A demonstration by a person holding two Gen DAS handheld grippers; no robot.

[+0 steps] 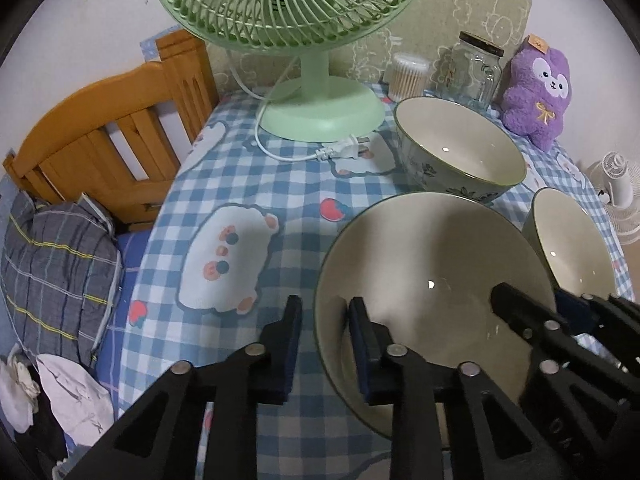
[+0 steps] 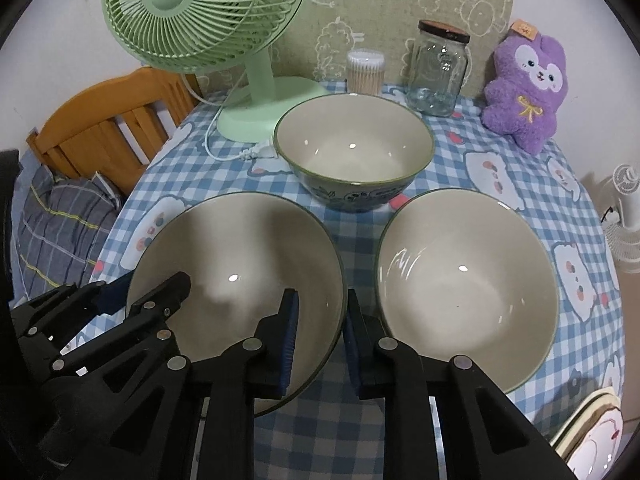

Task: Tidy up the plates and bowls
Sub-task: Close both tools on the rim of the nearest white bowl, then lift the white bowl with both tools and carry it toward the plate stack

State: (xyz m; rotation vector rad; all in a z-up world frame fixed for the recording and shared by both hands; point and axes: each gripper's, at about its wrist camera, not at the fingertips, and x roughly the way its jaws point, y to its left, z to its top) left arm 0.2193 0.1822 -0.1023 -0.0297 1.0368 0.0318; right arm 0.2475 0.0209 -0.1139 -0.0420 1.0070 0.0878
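Observation:
Three cream bowls with green rims stand on the checked tablecloth. The near left bowl (image 2: 240, 264) also shows in the left wrist view (image 1: 432, 276). My left gripper (image 1: 326, 312) is open and straddles its left rim, one finger outside, one inside. My right gripper (image 2: 322, 308) is open and straddles its right rim; it shows in the left wrist view (image 1: 536, 304) too. The near right bowl (image 2: 468, 280) and the far bowl (image 2: 354, 148) stand free. The left gripper shows at the lower left of the right wrist view (image 2: 132, 292).
A green fan (image 2: 208, 20), a cotton swab box (image 2: 366, 70), a glass jar (image 2: 438, 74) and a purple plush toy (image 2: 524, 92) line the back of the table. The fan's plug (image 1: 344, 150) lies by the far bowl. A wooden bed frame (image 1: 100, 132) is left. Plates (image 2: 592, 428) sit at the near right.

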